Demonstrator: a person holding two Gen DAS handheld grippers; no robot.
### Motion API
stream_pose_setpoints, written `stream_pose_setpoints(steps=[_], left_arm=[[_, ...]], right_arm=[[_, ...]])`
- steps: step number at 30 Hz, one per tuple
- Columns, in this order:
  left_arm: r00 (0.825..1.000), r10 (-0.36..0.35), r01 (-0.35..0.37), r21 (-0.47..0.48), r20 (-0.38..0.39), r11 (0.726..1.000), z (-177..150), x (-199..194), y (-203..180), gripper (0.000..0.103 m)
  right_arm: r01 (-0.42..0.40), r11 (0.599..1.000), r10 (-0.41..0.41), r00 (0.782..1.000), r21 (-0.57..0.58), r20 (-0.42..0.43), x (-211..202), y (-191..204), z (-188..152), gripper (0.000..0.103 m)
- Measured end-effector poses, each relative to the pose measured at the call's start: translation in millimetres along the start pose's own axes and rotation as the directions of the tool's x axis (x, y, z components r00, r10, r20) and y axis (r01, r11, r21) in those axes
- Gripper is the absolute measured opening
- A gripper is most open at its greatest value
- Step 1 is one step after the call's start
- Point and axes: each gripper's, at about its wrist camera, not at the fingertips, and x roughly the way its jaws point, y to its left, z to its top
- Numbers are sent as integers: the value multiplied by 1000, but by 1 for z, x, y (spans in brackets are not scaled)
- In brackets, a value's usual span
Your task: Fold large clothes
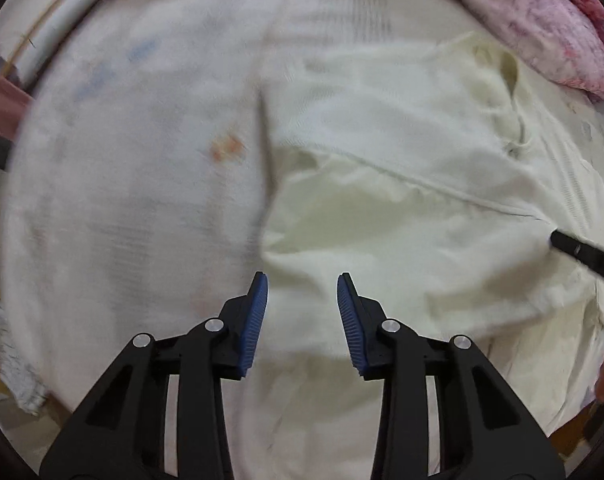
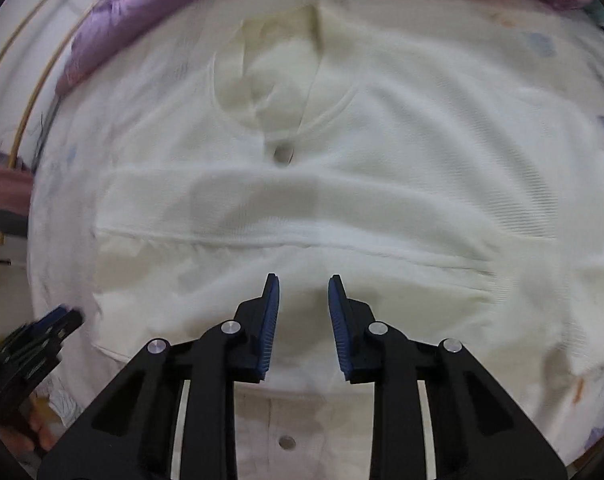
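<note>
- Your cream garment [image 2: 342, 208] lies spread across the middle of the bed [image 1: 121, 200], soft ribbed knit, a buttoned placket [image 2: 282, 154] below its neckline and a sleeve folded across the chest.
- Your right gripper [image 2: 304, 300] hovers above its lower part, blue ridged pads parted, holding nothing.
- Your left gripper [image 1: 302, 300] hangs over the garment's side edge, jaws wide, empty.
- A pink fuzzy blanket [image 1: 542, 28] bunches along the bed's far edge.
</note>
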Motion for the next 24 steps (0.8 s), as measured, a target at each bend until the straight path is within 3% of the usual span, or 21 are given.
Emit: stream_pose_setpoints(steps=[3,4,5,8,10,11,13,14,18,20,24], left_arm=[[991,14,-17,-16,-131,1000,-17,43,6,36],[990,6,-9,-23,-142,1000,-28,48,11,36],[994,-5,4,-13,-105,1000,-35,40,12,36],[994,5,-2,20,-113,1000,-44,35,14,36],[993,4,-2,18,-118,1000,-43,44,15,37],[991,14,-11,21,-130,1000,-40,46,14,37],[988,38,-34,33,-151,999,-29,35,10,37],[992,29,-25,37,-124,999,-22,21,9,37],[999,0,-3,93,34,996,27,-16,8,38],[999,17,-22,91,48,996,57,-5,11,38],[999,50,-51,58,17,997,113,46,21,37]], right_arm=[[29,999,-26,996,39,-82,31,-12,-24,16],[12,999,-9,998,46,-64,30,-17,-30,11],[26,999,-22,995,48,-95,24,-21,-36,9],[69,993,-55,988,91,-145,3,-34,-56,9],[94,991,-78,983,90,-167,12,-44,-66,7],[67,990,-48,987,123,-154,19,-52,-70,7],[54,980,-19,984,194,-178,14,-59,-65,6],[59,975,-16,980,214,-196,5,-59,-60,6],[103,976,-90,993,190,-76,-43,-64,-25,9],[122,967,-114,992,224,-46,-49,-81,-4,9],[124,946,-101,991,300,-91,-30,-114,24,12]])
